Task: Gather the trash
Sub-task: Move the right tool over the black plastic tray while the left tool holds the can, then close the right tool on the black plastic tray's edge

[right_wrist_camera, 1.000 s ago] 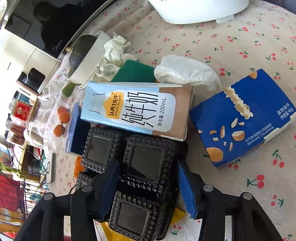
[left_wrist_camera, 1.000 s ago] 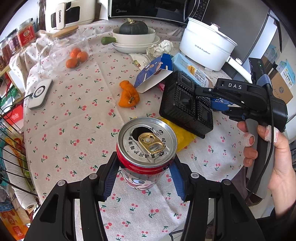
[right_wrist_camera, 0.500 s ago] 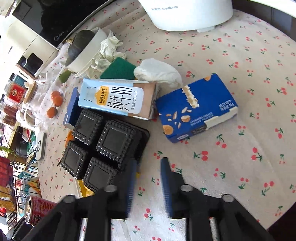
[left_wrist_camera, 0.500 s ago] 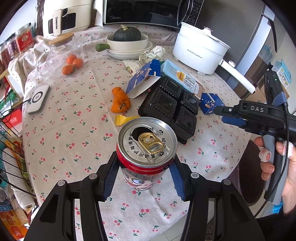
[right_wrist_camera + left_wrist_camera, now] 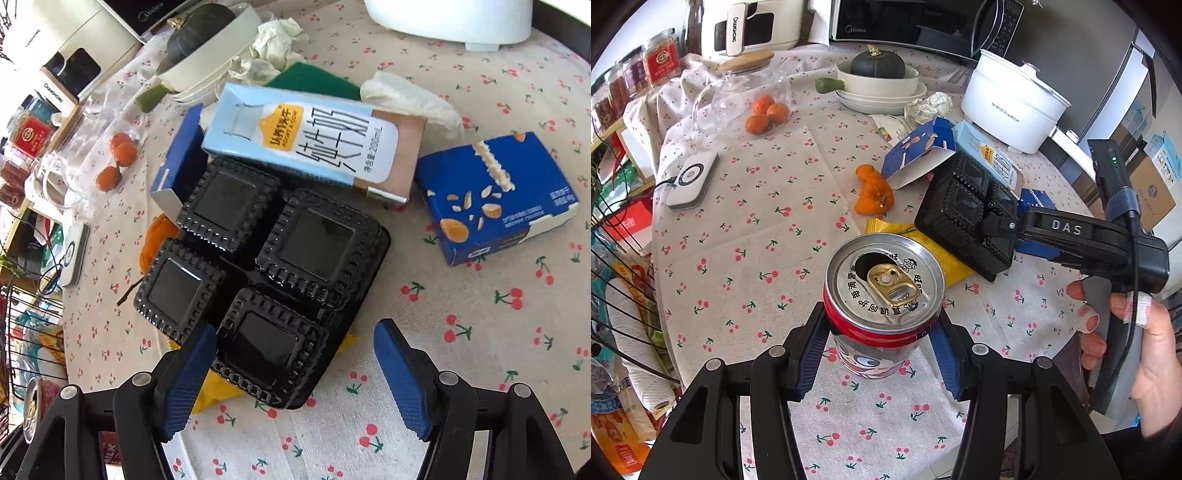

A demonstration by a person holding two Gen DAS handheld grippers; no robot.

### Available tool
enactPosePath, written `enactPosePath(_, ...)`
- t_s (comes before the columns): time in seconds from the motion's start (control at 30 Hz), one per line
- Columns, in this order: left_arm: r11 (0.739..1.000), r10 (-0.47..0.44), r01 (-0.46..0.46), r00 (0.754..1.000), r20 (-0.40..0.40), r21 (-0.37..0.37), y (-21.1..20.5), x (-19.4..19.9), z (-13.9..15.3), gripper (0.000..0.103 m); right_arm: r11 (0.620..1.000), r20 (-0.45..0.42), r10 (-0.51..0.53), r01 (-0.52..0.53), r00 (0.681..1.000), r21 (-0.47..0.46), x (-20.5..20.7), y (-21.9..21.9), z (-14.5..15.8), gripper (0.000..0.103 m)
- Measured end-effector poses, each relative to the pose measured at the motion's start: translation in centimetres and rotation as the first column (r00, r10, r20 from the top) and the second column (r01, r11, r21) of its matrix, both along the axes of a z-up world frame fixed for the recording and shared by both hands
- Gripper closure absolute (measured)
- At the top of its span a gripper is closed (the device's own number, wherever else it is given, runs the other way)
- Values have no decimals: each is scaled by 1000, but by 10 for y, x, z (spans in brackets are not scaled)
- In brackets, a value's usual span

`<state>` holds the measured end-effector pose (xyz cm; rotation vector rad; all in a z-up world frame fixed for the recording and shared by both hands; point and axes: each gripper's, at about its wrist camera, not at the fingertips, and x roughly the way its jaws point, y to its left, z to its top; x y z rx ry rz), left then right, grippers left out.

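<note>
Trash lies scattered over your worktop (image 5: 746,236), which wears a cherry-print cloth. Your left tool (image 5: 881,332) pinches a red can (image 5: 882,295) upright, one blue pad on each side of its body, the can's open top and gold tab facing the camera and its base clear of the cloth.

Your right tool (image 5: 291,369) is spreading its jaws at this moment. A corner of the black tray (image 5: 266,273) sits between them, with the left pad just at the tray's edge and the right pad well apart from it, so nothing is gripped. In the left view your right hand (image 5: 1137,354) holds that tool, whose tip reaches the tray's near side.

The tray, upside down with four raised squares, rests partly on a yellow wrapper (image 5: 218,387). A milk carton (image 5: 317,144) lies on its side touching the tray's far edge. A blue box (image 5: 495,199) lies just to the right of the carton, apart from the tray. Another blue box (image 5: 919,155), torn open, lies beyond the tray in the left view, with orange peel (image 5: 873,192) beside it. Crumpled paper (image 5: 277,40) sits near the bowl (image 5: 879,79).
</note>
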<state>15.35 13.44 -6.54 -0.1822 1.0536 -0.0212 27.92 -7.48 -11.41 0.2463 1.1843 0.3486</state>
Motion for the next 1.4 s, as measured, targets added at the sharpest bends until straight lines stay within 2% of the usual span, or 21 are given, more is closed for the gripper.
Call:
enactPosePath(0.03,1000,-2,2,1000,1,-1,1,-1,0,47,1000,-12,-7,7,1000,21,1,0,-5,31)
enactPosePath(0.1,1000,-5,5,1000,-1,-2,1,-1,0,47,996,-29,-9,11,1000,83,3,-1,-12,46)
enactPosePath(0.13,1000,-6,6,1000,-2,-2,1,-2,0,47,996,-34,-11,14,999,89,4,-1,-12,47)
enactPosePath(0.23,1000,-14,14,1000,-2,-2,-1,-4,0,47,999,2,4,-4,1000,43,0,3,-2,53)
enactPosePath(0.3,1000,-21,21,1000,3,-1,-4,-5,1,47,999,21,7,-8,1000,41,-3,-2,5,100)
enactPosePath(0.33,1000,-25,25,1000,6,-1,-5,-6,2,47,999,29,3,-4,1000,48,-4,-6,10,99)
enactPosePath(0.43,1000,-29,29,1000,13,-5,-9,-6,5,47,1000,50,12,-12,999,-9,-9,-19,18,98)
enactPosePath(0.53,1000,-25,26,1000,19,-16,-10,-4,8,47,1000,26,-7,8,1000,-25,-14,-33,19,94)
enactPosePath(0.6,1000,-17,17,1000,23,-10,-7,-3,9,47,999,5,-26,27,1000,-33,-15,-36,21,63)
enactPosePath(0.63,1000,-10,10,1000,23,-6,-5,-3,9,47,999,6,-28,29,1000,-32,-15,-35,23,38)
enactPosePath(0.67,1000,-3,3,1000,20,-2,-2,-2,8,47,999,19,-32,33,999,-33,-16,-33,27,28)
enactPosePath(0.93,1000,30,-30,1000,-9,3,18,-2,-3,47,999,51,50,-51,997,13,0,27,44,31)
enactPosePath(1.1,1000,27,-27,1000,-11,6,24,-2,-4,47,997,10,70,-70,998,-14,16,57,28,46)
enactPosePath(1.4,999,37,-37,999,-20,-1,32,-4,-7,47,996,28,65,-63,997,-64,26,73,31,47)
